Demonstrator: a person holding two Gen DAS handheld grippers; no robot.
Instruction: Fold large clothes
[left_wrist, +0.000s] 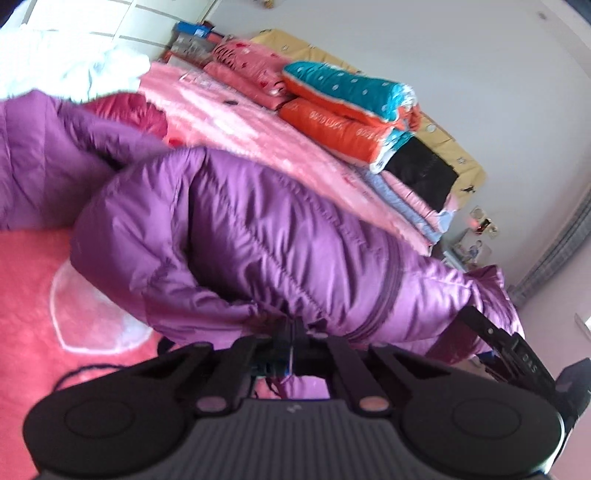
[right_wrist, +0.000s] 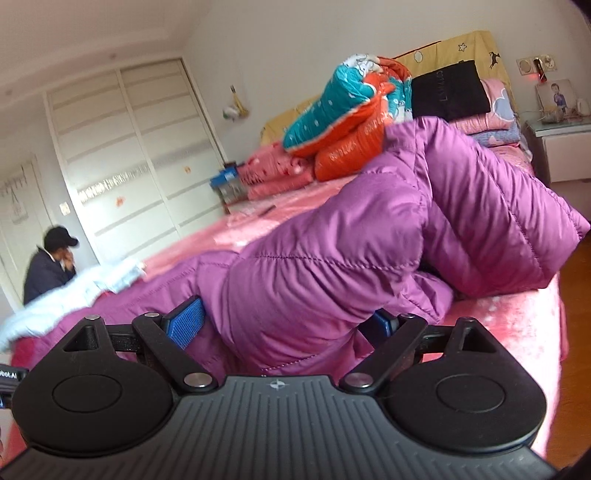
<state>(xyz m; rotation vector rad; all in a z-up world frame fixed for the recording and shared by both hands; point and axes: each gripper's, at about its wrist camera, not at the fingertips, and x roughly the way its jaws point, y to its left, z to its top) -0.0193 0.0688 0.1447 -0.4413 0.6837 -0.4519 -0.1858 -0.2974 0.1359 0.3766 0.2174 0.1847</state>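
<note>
A large purple quilted down jacket (left_wrist: 258, 236) lies bunched on a pink fuzzy bed cover (left_wrist: 33, 295). My left gripper (left_wrist: 291, 343) is shut on a fold of the jacket's edge and holds it lifted. In the right wrist view the same jacket (right_wrist: 332, 266) bulges between my right gripper's blue pads (right_wrist: 184, 325). My right gripper (right_wrist: 284, 328) stands wide open around the padded fabric, its right pad mostly hidden. The right gripper's body also shows at the lower right of the left wrist view (left_wrist: 517, 350).
Folded orange and teal quilts (right_wrist: 347, 129), pink bedding (right_wrist: 273, 173) and a black cloth (right_wrist: 448, 92) are stacked at the bed's head. A white garment (right_wrist: 74, 295) lies at the far side. A person in a cap (right_wrist: 50, 266) sits by the wardrobe. A nightstand (right_wrist: 561, 147) stands at the right.
</note>
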